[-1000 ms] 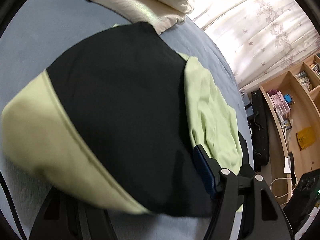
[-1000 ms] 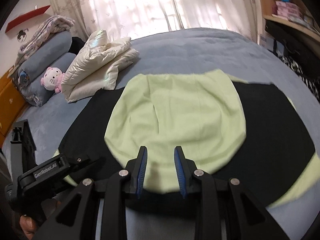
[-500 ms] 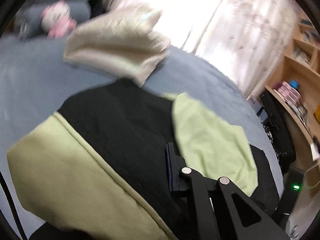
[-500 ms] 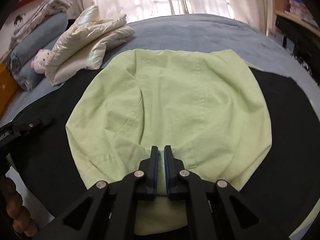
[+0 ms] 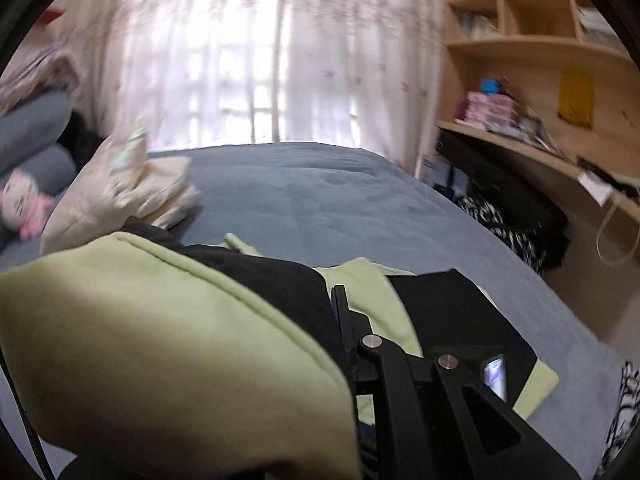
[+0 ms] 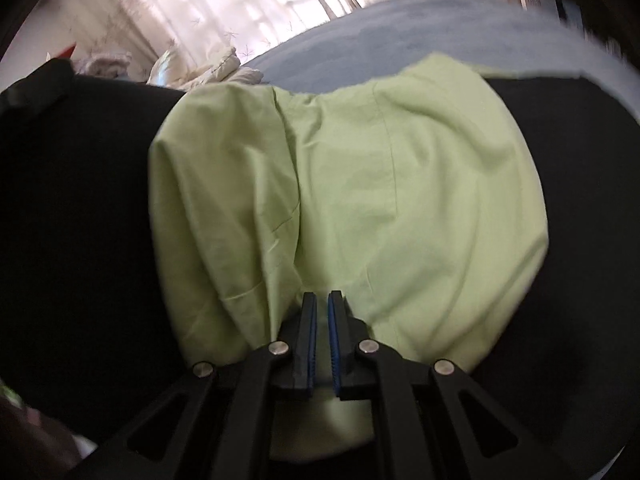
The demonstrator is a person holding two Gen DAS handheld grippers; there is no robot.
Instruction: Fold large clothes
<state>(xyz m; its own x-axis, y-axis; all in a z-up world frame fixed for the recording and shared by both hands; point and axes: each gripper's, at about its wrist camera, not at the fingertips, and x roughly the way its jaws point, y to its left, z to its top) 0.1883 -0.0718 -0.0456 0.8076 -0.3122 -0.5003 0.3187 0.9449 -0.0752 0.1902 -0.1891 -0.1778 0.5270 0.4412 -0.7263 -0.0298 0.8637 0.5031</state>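
My left gripper holds a fold of the black and green garment above the bed.

My jaws are closed on the cloth, and only one blue pad edge shows beside the black part; the other side is hidden under the fabric. The green band hangs large and blurred at the left of my view, while the rest of the garment lies flat on the grey-blue bed to the right. Behind it I see a cream folded jacket, a pink and white plush toy, bright curtains and wooden shelves at the right.
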